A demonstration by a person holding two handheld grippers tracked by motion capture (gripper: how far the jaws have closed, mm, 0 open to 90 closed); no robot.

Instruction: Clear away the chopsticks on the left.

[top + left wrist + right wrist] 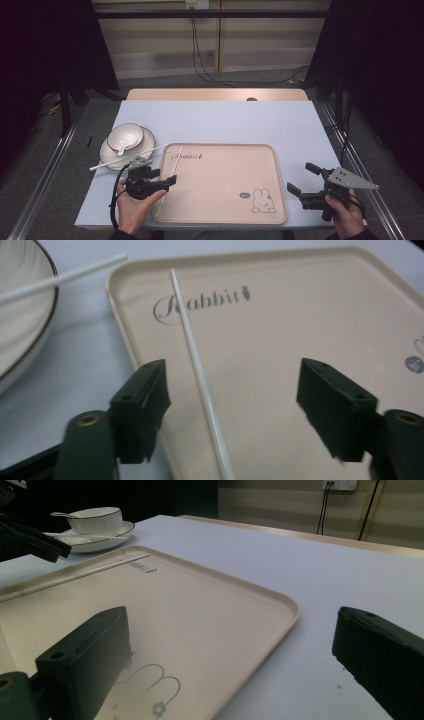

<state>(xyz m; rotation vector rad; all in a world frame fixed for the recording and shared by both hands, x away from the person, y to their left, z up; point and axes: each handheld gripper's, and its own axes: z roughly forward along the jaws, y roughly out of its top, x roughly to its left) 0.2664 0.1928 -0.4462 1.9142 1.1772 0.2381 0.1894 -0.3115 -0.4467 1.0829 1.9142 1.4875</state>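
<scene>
High view: the left gripper sits at the near left edge of the tray, its jaws apart with nothing clamped; one white chopstick lies along the tray's left side, and a second chopstick rests across the plate beside the bowl, its tip stretching toward the tray; the right gripper hovers over the table to the tray's right, jaws wide and empty. The thin chopstick could roll if a jaw nudges it.

Left gripper view: the chopstick runs between the parted jaws, touched by neither; a closing pinch off-centre might flick it against the rim or skid it along the tray; the script reads "Rabbit" with a small carrot.

Right gripper view: jaws wide, holding nothing; the tray's corner lies between them; a printed rabbit outline shows near the left jaw; the far lettering is too small to read.
</scene>
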